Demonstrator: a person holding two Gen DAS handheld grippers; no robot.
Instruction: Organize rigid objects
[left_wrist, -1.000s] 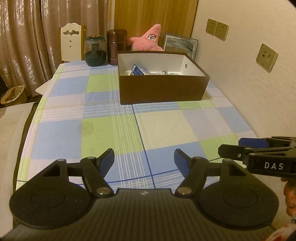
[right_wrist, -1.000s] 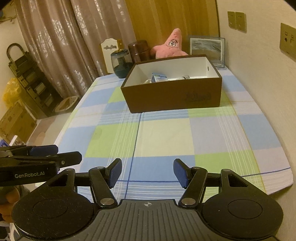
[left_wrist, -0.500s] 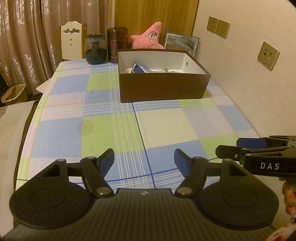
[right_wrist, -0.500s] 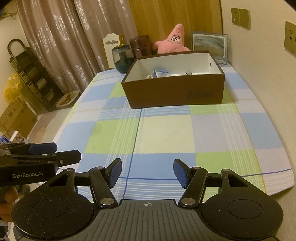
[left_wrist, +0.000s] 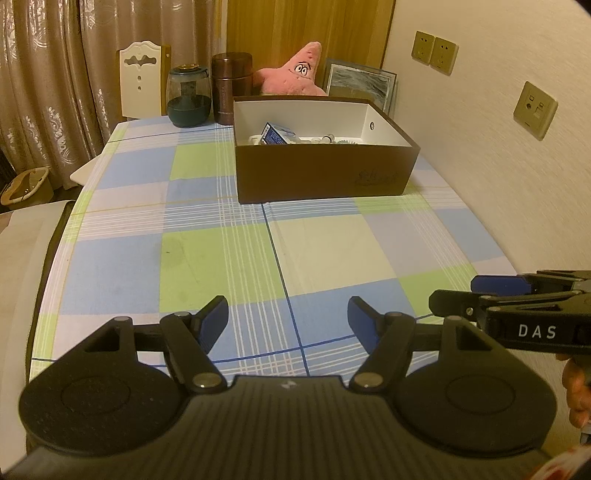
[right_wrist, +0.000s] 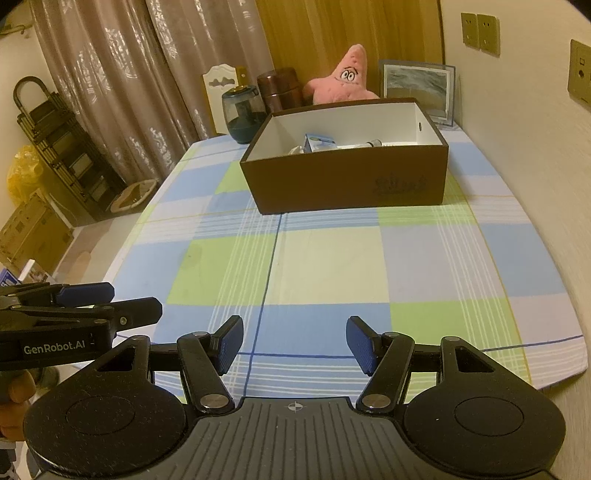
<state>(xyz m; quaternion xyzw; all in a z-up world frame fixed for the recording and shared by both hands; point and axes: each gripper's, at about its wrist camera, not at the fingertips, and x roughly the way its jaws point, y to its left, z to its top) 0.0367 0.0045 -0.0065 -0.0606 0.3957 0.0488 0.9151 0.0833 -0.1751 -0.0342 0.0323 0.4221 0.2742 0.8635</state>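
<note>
A brown cardboard box (left_wrist: 325, 173) (right_wrist: 351, 184) with a white inside stands at the far middle of the checked tablecloth. Inside it lie a small blue carton (left_wrist: 275, 133) (right_wrist: 319, 142) and some pale items that are partly hidden by the front wall. My left gripper (left_wrist: 288, 321) hovers open over the near edge of the table with nothing between its blue pads. My right gripper (right_wrist: 294, 345) is open beside it, also empty. Each gripper shows from the side in the other's view, the right gripper (left_wrist: 491, 291) and the left gripper (right_wrist: 107, 302).
Behind the box stand a dark glass jar (left_wrist: 187, 96), a brown canister (left_wrist: 232, 86), a pink star plush (left_wrist: 291, 74) and a framed picture (left_wrist: 360, 83). A wall runs along the right. A white chair back (left_wrist: 139, 83) and curtains are at the far left.
Both views have shifted slightly, with the box sitting a little lower in the frames. The grippers keep the same opening and nothing on the table has moved.
</note>
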